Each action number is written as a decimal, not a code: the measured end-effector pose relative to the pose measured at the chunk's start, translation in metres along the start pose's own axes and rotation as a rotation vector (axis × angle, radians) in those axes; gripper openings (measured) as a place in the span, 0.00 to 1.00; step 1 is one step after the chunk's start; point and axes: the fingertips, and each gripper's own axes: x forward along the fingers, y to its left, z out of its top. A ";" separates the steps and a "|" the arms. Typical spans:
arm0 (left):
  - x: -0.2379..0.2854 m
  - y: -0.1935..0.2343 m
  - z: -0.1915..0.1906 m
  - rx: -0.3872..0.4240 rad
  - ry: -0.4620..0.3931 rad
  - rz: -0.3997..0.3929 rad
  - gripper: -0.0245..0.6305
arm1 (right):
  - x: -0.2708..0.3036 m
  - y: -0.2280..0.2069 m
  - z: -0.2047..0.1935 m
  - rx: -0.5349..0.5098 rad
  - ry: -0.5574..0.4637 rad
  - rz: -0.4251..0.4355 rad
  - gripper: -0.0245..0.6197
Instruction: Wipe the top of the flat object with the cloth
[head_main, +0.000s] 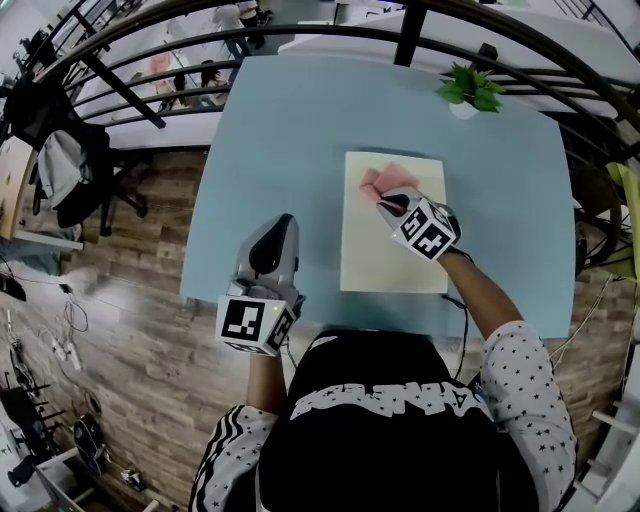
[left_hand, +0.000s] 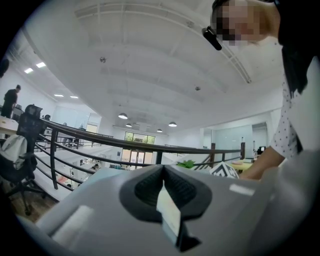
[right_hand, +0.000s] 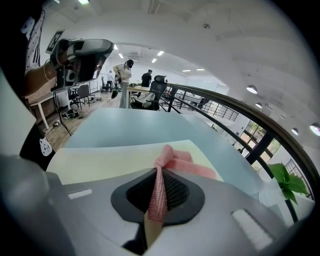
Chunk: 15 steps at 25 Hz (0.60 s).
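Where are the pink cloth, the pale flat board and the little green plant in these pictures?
pink cloth (head_main: 371, 183): head view, on its bunched middle.
pale flat board (head_main: 383, 266): head view, on the bare near end of its top.
green plant (head_main: 470, 88): head view, on its leaves.

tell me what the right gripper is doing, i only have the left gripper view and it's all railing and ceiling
Observer: The right gripper is shut on the pink cloth, which is pinched between its jaws.
Operator: where's the cloth sitting
Observer: It is on the far part of the pale yellow flat sheet, which lies on the blue table.
Operator: is my left gripper near the sheet
Observer: No. The left gripper is to the sheet's left, over the table's near-left part, with its jaws together on nothing.
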 end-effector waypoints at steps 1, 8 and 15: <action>0.001 -0.001 0.000 0.000 0.000 -0.003 0.04 | -0.001 0.001 0.000 0.003 -0.001 0.004 0.06; 0.007 -0.005 0.001 0.002 -0.004 -0.020 0.04 | -0.006 0.016 -0.003 0.008 -0.001 0.045 0.06; 0.013 -0.007 0.002 0.000 -0.009 -0.037 0.04 | -0.015 0.039 -0.005 0.031 -0.007 0.097 0.06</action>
